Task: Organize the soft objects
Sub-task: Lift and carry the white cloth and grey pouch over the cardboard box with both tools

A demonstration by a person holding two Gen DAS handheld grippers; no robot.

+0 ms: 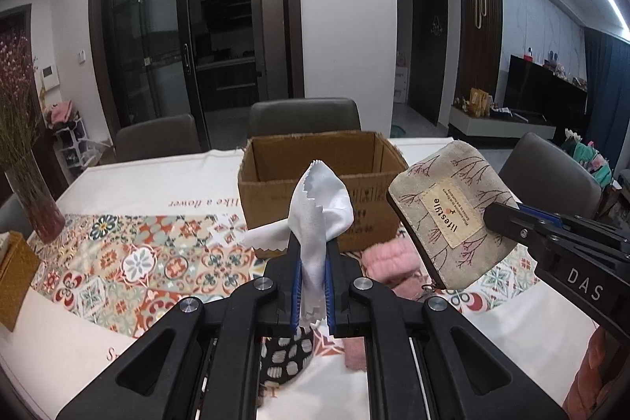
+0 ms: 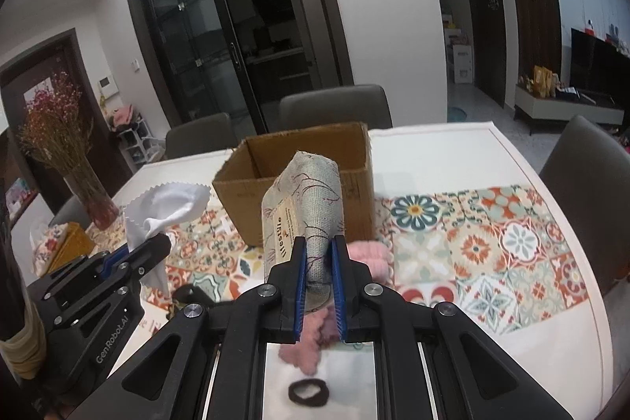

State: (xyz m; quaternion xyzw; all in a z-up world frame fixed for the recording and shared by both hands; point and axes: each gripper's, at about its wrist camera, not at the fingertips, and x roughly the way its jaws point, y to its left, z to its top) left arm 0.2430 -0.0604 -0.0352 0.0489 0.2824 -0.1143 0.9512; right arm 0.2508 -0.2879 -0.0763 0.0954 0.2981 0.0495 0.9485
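Left wrist view: left tool (image 1: 314, 262), lower centre, its blue-padded fingers clamped on a white cloth (image 1: 319, 211) with pinked edges, held upright in front of an open cardboard box (image 1: 315, 180) at mid-frame. Right tool (image 1: 512, 219), at right, marked "DAS", pinches a beige fabric pouch (image 1: 453, 215) with a branch print and a sewn label reading "lifestyle", held above the worktop (image 1: 165, 180) just right of the box. A pink fluffy item (image 1: 384, 262) lies on the patterned tablecloth (image 1: 130, 254) between the two tools; a black-and-white spotted item (image 1: 285, 353) lies at bottom centre. Printed on the tablecloth, inverted: "like a flower". Vase of dried flowers (image 1: 23, 160) at far left. Right wrist view: right tool (image 2: 318, 262), lower centre, closed on the lower part of the pouch (image 2: 311, 207), "lifestyle" label facing left, the box (image 2: 299, 180) directly behind. Left tool (image 2: 151, 245), at lower left, body marked "GenRobot.AI", grips the white cloth (image 2: 169, 203). Pink fluffy item (image 2: 370, 254) lies at the box's base; a dark hair tie (image 2: 309, 390) at bottom centre.
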